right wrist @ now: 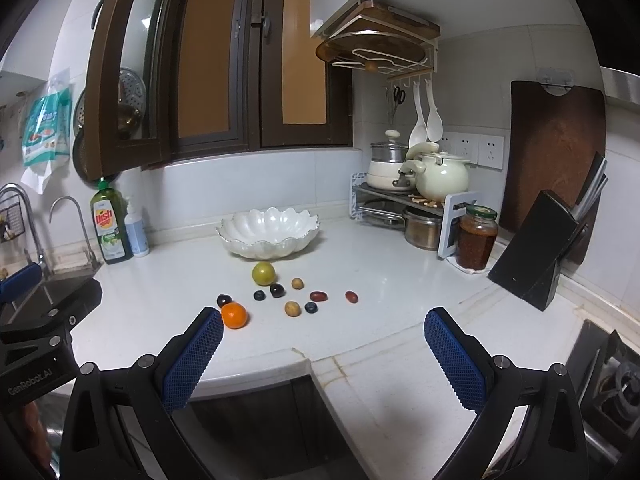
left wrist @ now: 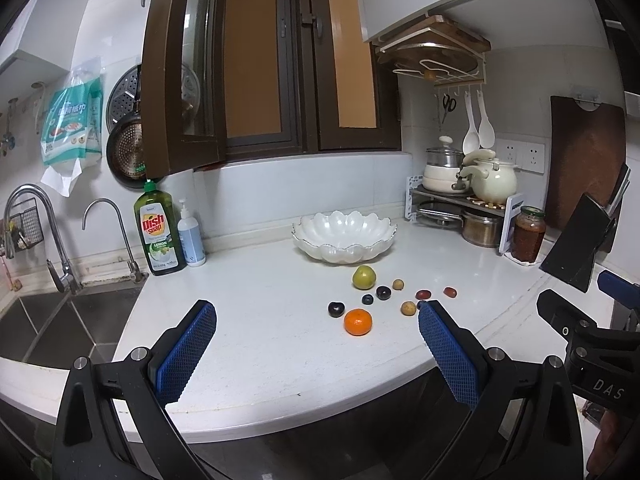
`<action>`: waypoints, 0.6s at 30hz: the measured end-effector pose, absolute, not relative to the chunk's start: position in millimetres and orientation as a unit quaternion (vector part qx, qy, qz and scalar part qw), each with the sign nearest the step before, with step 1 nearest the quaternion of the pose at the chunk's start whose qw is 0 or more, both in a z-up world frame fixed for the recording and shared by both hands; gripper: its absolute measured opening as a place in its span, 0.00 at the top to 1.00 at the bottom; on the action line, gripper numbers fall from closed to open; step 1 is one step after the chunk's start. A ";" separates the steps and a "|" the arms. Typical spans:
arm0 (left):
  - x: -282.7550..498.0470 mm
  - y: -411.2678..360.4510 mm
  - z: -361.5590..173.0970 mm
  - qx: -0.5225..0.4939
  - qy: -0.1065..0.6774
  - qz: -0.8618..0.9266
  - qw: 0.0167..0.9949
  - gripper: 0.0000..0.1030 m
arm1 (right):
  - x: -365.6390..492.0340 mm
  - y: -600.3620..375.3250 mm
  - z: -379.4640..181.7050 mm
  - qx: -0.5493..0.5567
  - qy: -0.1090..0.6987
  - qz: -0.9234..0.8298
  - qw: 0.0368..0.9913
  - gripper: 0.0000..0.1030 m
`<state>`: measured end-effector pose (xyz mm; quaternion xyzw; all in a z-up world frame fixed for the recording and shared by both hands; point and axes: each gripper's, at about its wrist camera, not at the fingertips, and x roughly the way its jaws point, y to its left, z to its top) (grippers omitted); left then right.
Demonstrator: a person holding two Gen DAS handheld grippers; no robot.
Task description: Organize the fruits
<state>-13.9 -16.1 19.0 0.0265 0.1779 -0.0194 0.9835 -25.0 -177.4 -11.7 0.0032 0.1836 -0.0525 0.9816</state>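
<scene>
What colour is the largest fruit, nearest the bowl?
Yellow-green. The fruit shows best in the right wrist view, just in front of the white bowl.

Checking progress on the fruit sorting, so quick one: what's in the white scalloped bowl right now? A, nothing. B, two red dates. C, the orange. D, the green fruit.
A: the white bowl shows a bare interior, while the orange, the green fruit and the small fruits all lie on the counter in front of it.
</scene>
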 end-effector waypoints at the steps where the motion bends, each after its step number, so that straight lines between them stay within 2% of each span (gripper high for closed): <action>1: -13.9 -16.3 19.3 0.026 0.177 -0.020 0.984 0.00 | -24.1 -177.1 -11.1 0.003 0.184 -0.052 0.982 0.01; 18: -14.5 -18.2 21.6 0.025 0.169 -0.022 0.985 0.00 | -25.4 -181.6 -7.0 0.004 0.179 -0.052 0.983 0.01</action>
